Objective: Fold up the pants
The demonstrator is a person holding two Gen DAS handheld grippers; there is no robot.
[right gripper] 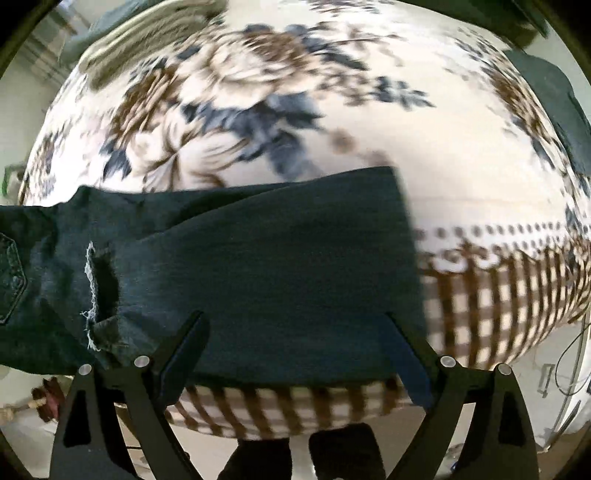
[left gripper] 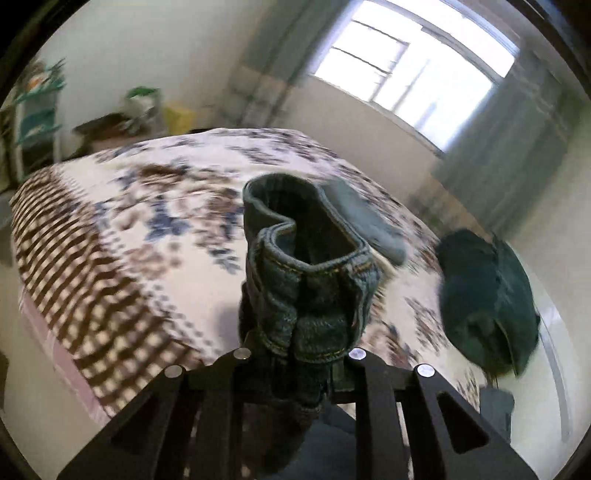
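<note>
Dark blue jeans (right gripper: 280, 254) lie across the floral bedspread (right gripper: 461, 177), legs stretched to the right, with a frayed rip (right gripper: 99, 284) near the left. My right gripper (right gripper: 295, 325) is open and hovers over the legs near the bed's front edge. My left gripper (left gripper: 299, 354) is shut on the jeans' waistband (left gripper: 310, 288), which stands up bunched above the fingers and is lifted over the bed.
Another dark garment (left gripper: 487, 299) lies at the bed's right edge; it also shows in the right wrist view (right gripper: 554, 110). A window (left gripper: 410, 70) and curtains are behind. Shelves (left gripper: 37, 122) and a small table stand at the far left. A pillow (right gripper: 147, 33) lies at the bed's far side.
</note>
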